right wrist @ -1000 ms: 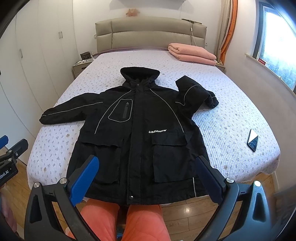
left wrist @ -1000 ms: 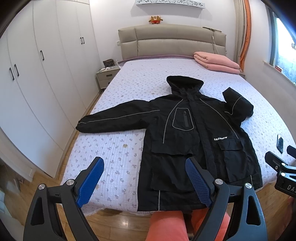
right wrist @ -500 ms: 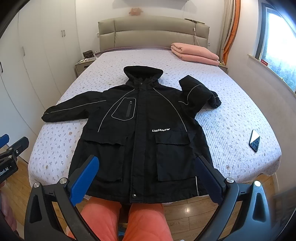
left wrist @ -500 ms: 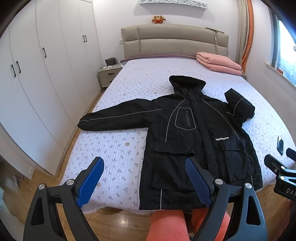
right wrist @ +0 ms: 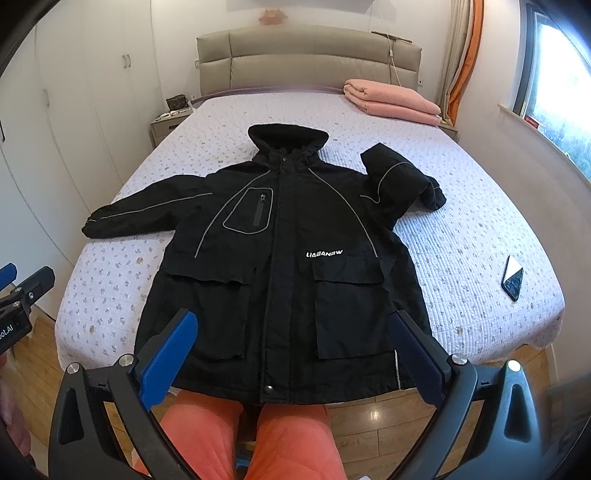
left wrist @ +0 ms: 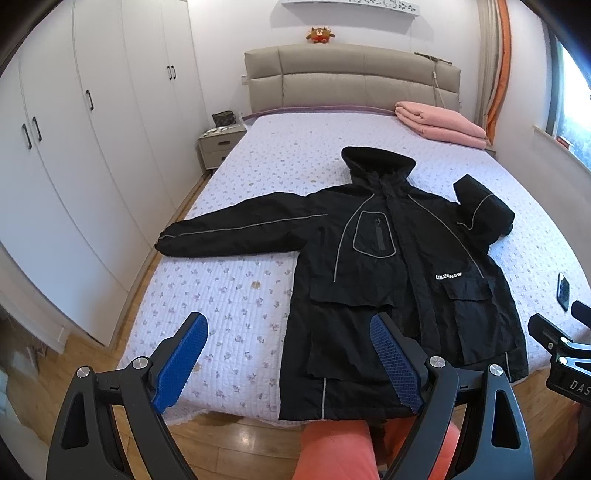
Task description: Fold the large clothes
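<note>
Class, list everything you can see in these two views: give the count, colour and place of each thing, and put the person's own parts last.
Jacket: one, black, spread face up on the bed, one sleeve straight, the other bent.
Bed: one, pale floral cover, beige headboard.
Folded blanket: one, pink, far corner of the bed.
Phone: one, dark, on the bed beside the jacket.
Nightstand: one, beige, beside the bed.
Wardrobe: one, white, along the wall.
Soft toy: one, orange-brown, above the headboard.
Left gripper: one, black with blue pads, open.
Right gripper: one, same, open.
Legs: two, orange trousers.
</note>
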